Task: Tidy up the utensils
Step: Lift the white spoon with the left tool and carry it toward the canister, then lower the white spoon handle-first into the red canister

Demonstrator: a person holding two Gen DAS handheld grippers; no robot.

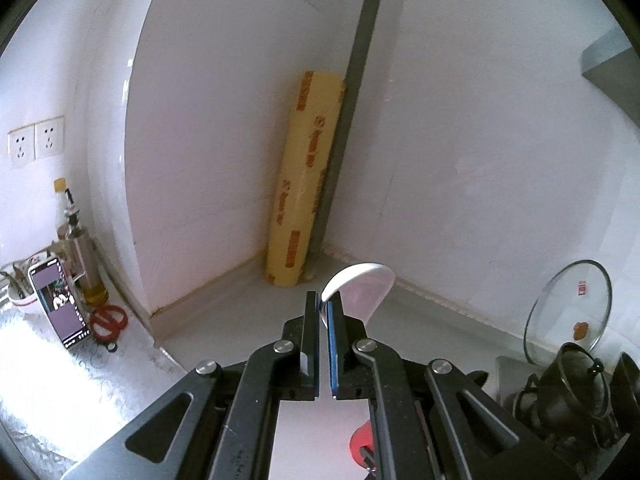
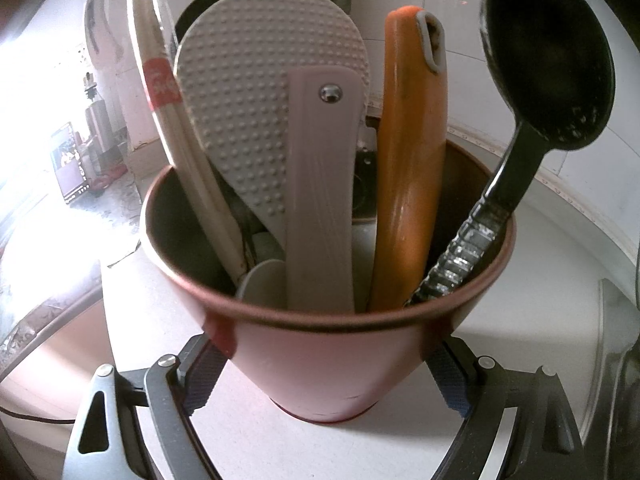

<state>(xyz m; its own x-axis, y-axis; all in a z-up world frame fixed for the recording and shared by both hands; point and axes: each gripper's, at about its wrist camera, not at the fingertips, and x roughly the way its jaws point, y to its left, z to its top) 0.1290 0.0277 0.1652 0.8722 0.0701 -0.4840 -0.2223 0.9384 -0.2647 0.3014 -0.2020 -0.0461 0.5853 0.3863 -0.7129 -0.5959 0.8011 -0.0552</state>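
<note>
The grey countertop [image 1: 240,312] before the corner is bare and passable; the tall yellow roll of wrap [image 1: 304,176] blocks the corner itself; the round glass lid [image 1: 568,312] leaning on the wall closes the right side; the red-rimmed pink utensil cup [image 2: 332,352] is crowded, with a gap only behind the orange handle [image 2: 412,184].

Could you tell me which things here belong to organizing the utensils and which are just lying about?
Belongs to the job:
- white spoon, pinched in the left claw
- pink cup, held by the right claw
- rice paddle, orange handle, black ladle, wrapped chopsticks in the cup

Lying about:
- yellow roll
- glass lid
- phone
- red scissors
- oil bottle
</note>
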